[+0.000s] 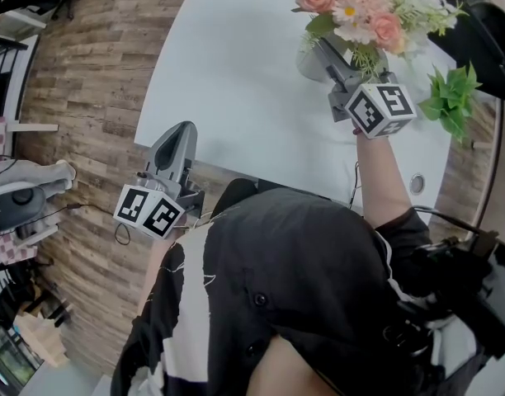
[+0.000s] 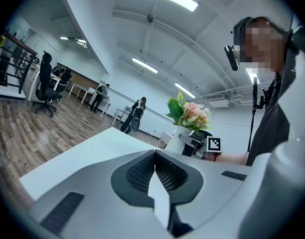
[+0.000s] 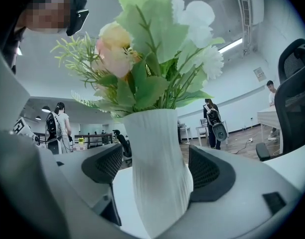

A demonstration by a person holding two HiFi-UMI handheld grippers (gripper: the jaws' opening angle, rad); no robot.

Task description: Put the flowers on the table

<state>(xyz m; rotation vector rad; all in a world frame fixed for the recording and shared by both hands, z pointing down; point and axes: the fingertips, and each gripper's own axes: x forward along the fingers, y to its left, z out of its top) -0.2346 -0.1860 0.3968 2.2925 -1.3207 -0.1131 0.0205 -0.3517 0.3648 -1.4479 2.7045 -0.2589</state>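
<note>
Holding the right tongs point(image 3: 157, 167) spread wide around the lower body of a white ribbed vase point(image 1: 312, 63), with a clear gap at one pad. Showing that vase upright on the white table point(image 1: 236, 81), toward its far right side, with pink and white flowers point(image 1: 360, 11) rising from it. Holding the left tongs point(image 2: 155, 166) pressed together on nothing, just off the table's near edge.

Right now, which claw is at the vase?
The right claw, open around the white vase; the left claw is shut and empty.
</note>
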